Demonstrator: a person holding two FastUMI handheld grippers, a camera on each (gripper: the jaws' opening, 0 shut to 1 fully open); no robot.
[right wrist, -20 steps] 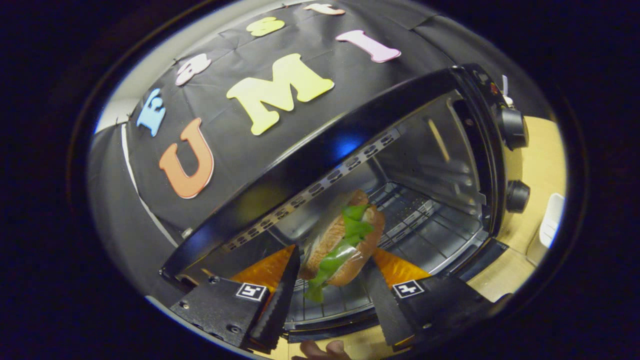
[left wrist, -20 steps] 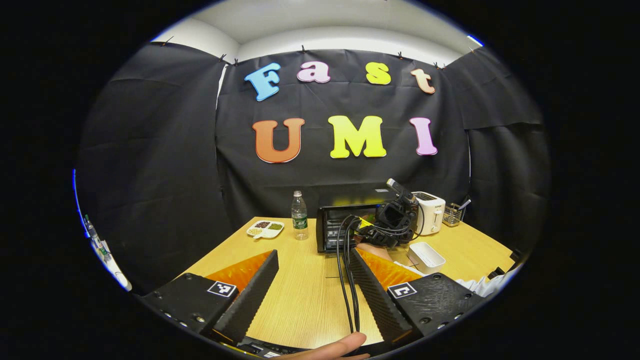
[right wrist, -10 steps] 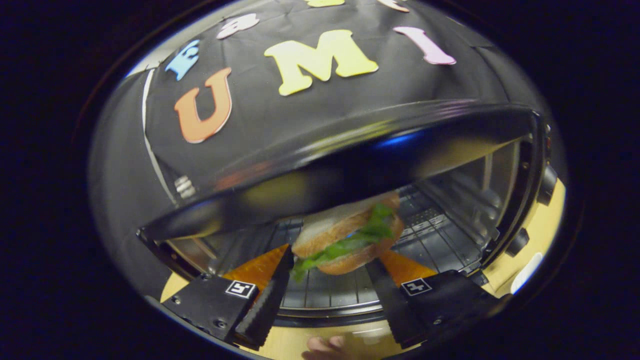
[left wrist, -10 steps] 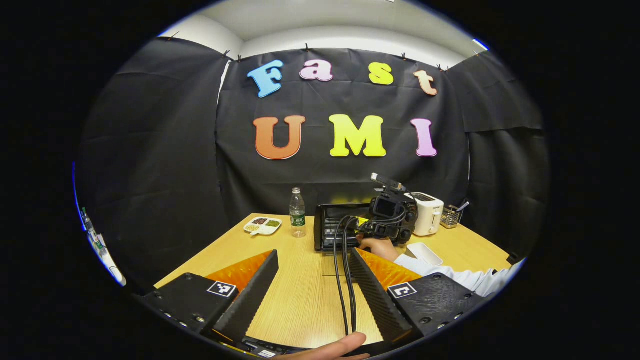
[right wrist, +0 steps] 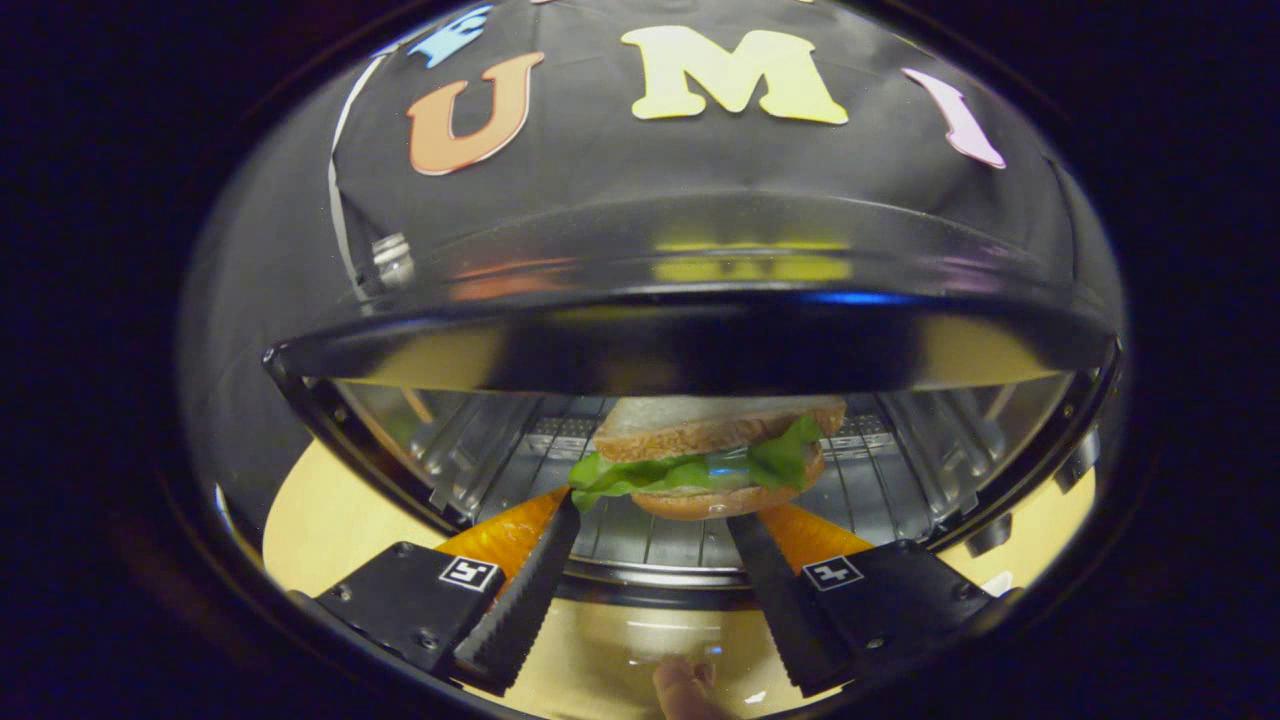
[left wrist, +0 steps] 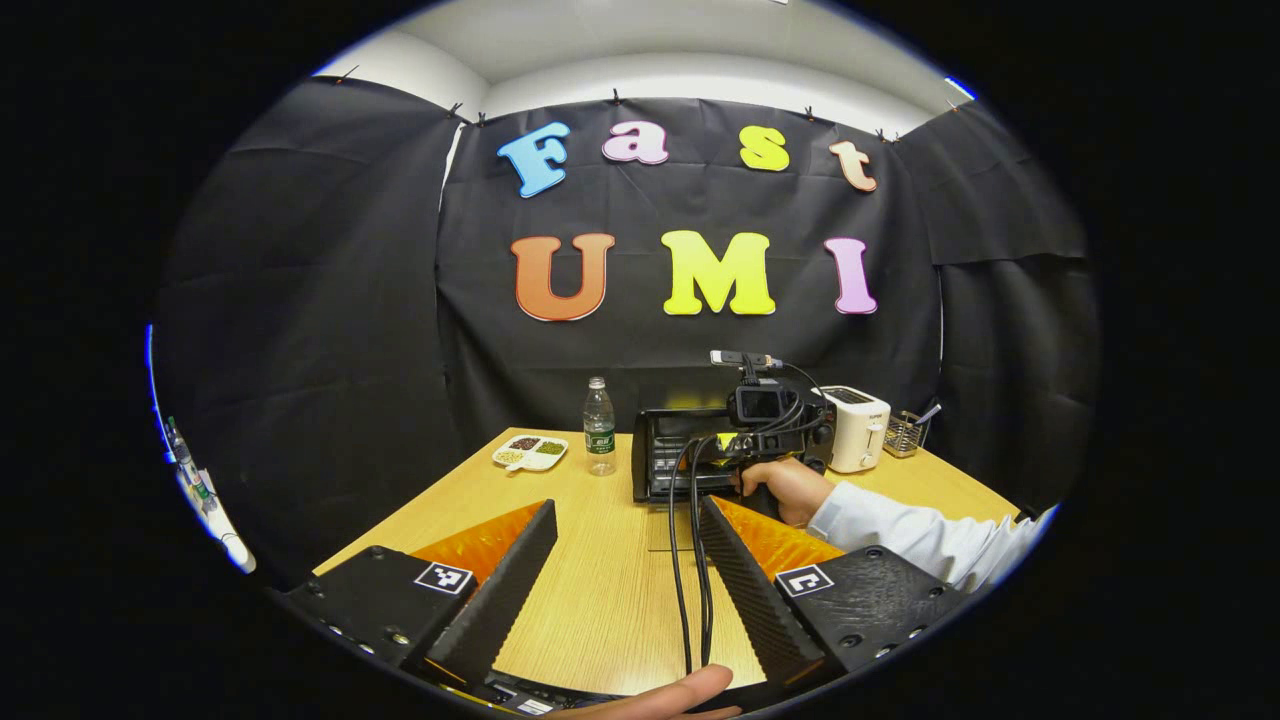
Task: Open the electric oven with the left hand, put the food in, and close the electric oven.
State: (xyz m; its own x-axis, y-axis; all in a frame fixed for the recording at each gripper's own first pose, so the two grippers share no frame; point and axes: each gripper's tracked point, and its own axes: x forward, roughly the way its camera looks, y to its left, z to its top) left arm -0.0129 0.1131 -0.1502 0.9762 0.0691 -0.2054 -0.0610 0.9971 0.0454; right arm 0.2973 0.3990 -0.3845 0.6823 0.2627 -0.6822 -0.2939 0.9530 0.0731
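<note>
Right gripper view looks straight into the electric oven [right wrist: 690, 330], whose door is down and whose cavity stands open, with a wire rack [right wrist: 640, 535] across its floor. The right gripper [right wrist: 655, 530] has its 2 fingers spread about as wide as the sandwich [right wrist: 705, 455], a bun with green lettuce showing at the seam, which sits level at the fingertips just inside the oven mouth; whether the fingertips press on it or it rests on the rack I cannot tell. A fingertip of the holding hand [right wrist: 685, 690] shows at the bottom edge. Left gripper view has the left gripper [left wrist: 625, 540] low over the wooden table [left wrist: 600, 600], well back from the oven [left wrist: 680, 455], its fingers wide apart and holding nothing, with 2 black cables [left wrist: 690, 560] running between them. Farther off, a hand [left wrist: 790, 485] in a white sleeve [left wrist: 920, 540] holds the other gripper at the oven front. A water bottle [left wrist: 598, 428] and a divided dish [left wrist: 530, 453] stand left of the oven, a white toaster [left wrist: 855, 430] and a wire holder [left wrist: 903, 433] right of it.
</note>
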